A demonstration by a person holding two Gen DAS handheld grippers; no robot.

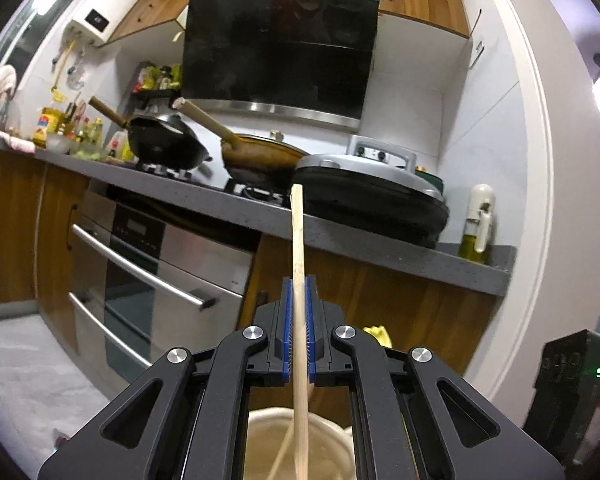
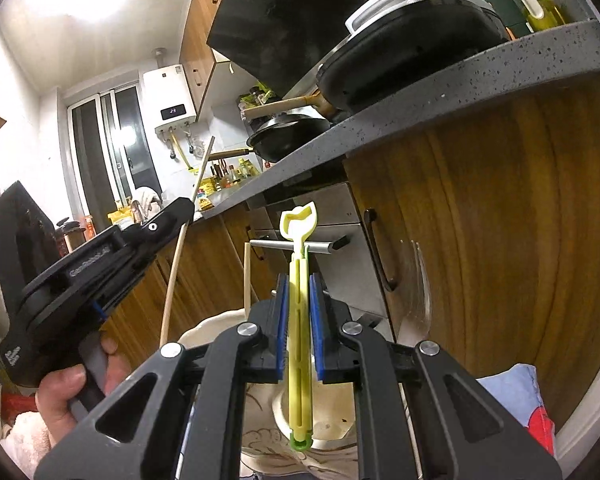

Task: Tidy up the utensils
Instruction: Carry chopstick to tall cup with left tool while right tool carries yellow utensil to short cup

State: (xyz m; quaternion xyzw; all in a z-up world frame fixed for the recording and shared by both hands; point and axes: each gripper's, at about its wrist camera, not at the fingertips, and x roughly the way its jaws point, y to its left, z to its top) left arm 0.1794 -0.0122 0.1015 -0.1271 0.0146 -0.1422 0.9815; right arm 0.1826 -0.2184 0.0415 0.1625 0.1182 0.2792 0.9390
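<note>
Grey stone desk (image 2: 440, 108) runs above wooden cabinets, with pans and a flat grey cooker on it. At the left of my right camera view, my left gripper (image 2: 188, 208) is raised and tilted up to the right, a bare hand (image 2: 66, 392) wrapped round its handle; it is clenched on a wooden chopstick (image 1: 299, 280) whose lower end sits in the cream holder (image 1: 268, 444) below. To the right, my right gripper (image 2: 299, 280) points forward over the cream holder, its blue pads grasping a yellow-green plastic utensil (image 2: 299, 320) held upright. A second chopstick (image 2: 247, 276) stands in the holder just left of it.
</note>
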